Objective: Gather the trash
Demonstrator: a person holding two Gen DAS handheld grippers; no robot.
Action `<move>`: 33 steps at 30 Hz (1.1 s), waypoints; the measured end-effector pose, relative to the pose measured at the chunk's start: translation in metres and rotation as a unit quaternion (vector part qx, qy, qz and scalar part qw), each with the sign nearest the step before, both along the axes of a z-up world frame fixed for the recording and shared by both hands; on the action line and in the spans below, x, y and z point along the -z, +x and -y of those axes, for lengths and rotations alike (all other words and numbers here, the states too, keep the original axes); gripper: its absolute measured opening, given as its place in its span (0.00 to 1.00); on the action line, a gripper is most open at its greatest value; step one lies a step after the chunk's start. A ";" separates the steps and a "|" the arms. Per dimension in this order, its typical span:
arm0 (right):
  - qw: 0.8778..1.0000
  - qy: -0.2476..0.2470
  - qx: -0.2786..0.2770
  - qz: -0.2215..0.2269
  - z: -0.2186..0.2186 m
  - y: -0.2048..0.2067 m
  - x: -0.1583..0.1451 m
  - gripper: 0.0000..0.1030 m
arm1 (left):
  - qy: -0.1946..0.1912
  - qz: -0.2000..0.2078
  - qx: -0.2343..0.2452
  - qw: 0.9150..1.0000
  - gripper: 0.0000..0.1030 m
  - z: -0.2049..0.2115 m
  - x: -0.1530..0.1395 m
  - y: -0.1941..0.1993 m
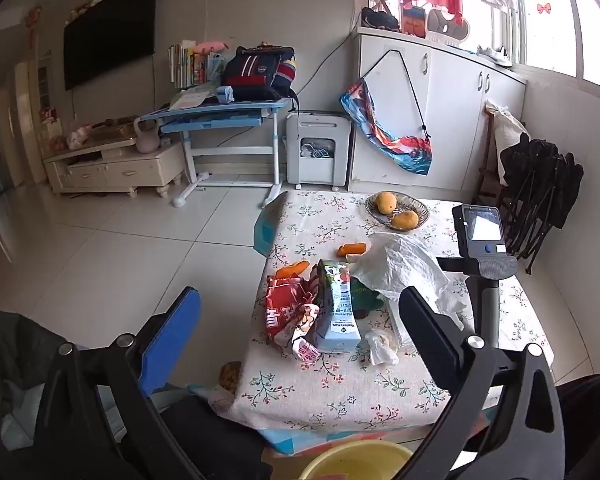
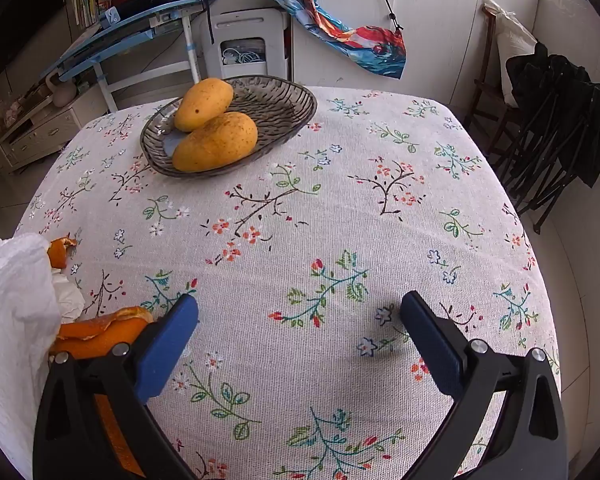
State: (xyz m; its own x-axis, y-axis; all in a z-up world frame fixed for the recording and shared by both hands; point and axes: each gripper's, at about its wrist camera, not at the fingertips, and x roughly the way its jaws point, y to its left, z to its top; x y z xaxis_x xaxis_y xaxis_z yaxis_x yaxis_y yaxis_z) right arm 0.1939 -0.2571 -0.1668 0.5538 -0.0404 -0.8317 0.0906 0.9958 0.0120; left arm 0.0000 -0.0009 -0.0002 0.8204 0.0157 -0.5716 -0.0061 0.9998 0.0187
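Room: sunlight is coming in from the window behind the white cabinets [image 1: 440, 92], and I am seeing a blue desk [image 1: 216, 114] and a dark TV [image 1: 110, 32] on the far side.
Table: I am looking at a floral tablecloth [image 2: 340, 208] covering it, with a glass fruit dish [image 2: 276, 108] holding two mangoes [image 2: 216, 142] near the far edge.
Left gripper [image 1: 300, 312]: I am holding it back from the table's near edge, fingers spread wide and gripping nothing (the trash is showing in the gap between them).
Right gripper [image 2: 300, 316]: I am hovering it low over bare cloth, jaws apart and holding nothing; its left finger [image 2: 168, 340] is sitting just beside an orange peel [image 2: 104, 330].
Trash pile: a red snack wrapper [image 1: 288, 312] is lying against a blue-and-white milk carton [image 1: 340, 312], with a crumpled tissue [image 1: 380, 346] just beside the carton's near end.
Plastic bag: a white bag [image 1: 404, 268] is slumping on the table next to the carton, over something dark green I cannot make out.
More peel: two orange pieces [image 1: 352, 249] are lying beyond the pile, towards the dish.
Bucket: a yellow rim [image 1: 352, 460] is showing below the near table edge.
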 end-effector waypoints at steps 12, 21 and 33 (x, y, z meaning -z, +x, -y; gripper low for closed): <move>1.000 -0.002 0.000 0.001 0.000 0.000 0.000 0.94 | -0.017 -0.028 -0.015 0.999 0.93 -0.008 0.023 0.019; 1.000 -0.001 -0.001 0.001 -0.002 -0.001 -0.001 0.94 | 0.009 -0.041 -0.001 0.999 0.93 0.011 0.034 0.026; 0.996 -0.028 -0.003 0.087 0.016 -0.079 -0.067 0.94 | 0.002 -0.025 0.002 1.000 0.93 0.009 0.020 0.007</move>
State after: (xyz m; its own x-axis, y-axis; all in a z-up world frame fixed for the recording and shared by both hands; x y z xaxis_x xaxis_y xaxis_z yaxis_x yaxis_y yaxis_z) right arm 0.1151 -0.2732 -0.0994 0.6900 -0.0800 -0.7194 0.0851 0.9959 -0.0291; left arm 0.0073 -0.0097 -0.0205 0.7910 0.0151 -0.6116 -0.0018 0.9998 0.0223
